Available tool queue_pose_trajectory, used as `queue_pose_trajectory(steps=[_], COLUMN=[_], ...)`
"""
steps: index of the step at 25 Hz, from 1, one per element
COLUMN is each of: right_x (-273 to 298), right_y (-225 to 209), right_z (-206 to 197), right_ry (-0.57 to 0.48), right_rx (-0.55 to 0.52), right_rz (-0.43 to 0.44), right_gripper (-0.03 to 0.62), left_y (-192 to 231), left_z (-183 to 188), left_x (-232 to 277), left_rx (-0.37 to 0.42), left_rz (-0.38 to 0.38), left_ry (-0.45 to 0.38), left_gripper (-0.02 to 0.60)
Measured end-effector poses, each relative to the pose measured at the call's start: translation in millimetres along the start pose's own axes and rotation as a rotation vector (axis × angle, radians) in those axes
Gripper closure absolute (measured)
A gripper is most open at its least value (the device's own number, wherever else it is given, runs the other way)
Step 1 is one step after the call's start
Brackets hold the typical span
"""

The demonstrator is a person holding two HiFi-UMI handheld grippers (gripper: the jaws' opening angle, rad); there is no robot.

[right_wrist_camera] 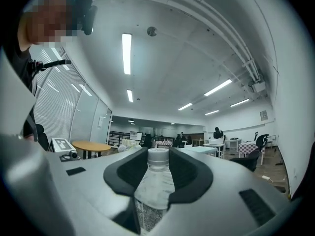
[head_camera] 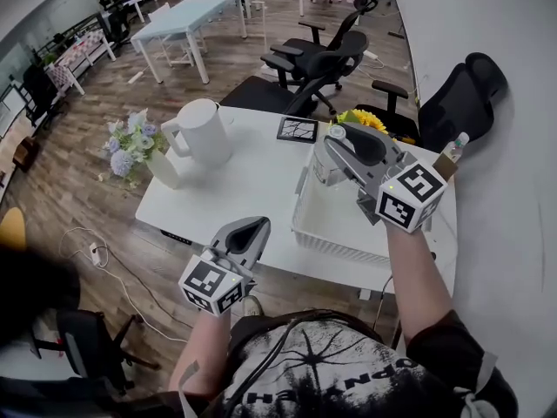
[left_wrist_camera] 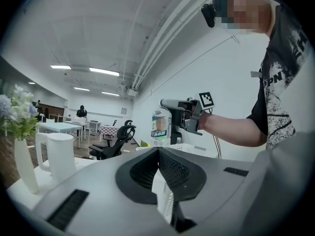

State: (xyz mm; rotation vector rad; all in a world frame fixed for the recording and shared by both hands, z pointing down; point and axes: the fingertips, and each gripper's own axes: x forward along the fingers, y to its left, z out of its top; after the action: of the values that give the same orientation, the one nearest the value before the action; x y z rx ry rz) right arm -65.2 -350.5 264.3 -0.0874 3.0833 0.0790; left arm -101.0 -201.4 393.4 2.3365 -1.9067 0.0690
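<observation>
1. Left claw (head_camera: 261,225): grey moulded shell; black ribbed pads (left_wrist_camera: 142,171) lining the jaws; dark slots on the housing.
2. Right claw (head_camera: 335,146): matching grey shell with black inner lining.
3. Left marker cube (head_camera: 211,286) and right marker cube (head_camera: 411,197): white faces with black square codes, one mounted at the rear of each claw.
4. T-shirt (head_camera: 324,366): black, short-sleeved, with a white branching print and white lettering.
5. Cable (head_camera: 271,353): thin, black, lying across the shirt front.

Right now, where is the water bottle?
The bottle is clamped between the jaws of the right gripper, at the far corner of the basket on the right half of the table.
</observation>
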Motion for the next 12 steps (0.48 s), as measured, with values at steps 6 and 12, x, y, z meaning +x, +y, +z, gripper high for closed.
queue_pose_trajectory(steps=[6,12], right_x=[30.9,73.1], right_y=[24.7,56.1], right_z=[15.4,9.6], right_ry=[-0.028,-0.01], right_rx=[0.004,0.002], right_rz=[0.024,0.068], right_gripper=[0.447,0.447], left_y=[25.1,61.5], left_z=[4.3,5.0], left_x=[-20.4,-45.1], left_rx=[-0.028,-0.025], left_rz=[-0.005,0.006], left_ry=[-0.028,-0.027], left_gripper=[0.571,0.571])
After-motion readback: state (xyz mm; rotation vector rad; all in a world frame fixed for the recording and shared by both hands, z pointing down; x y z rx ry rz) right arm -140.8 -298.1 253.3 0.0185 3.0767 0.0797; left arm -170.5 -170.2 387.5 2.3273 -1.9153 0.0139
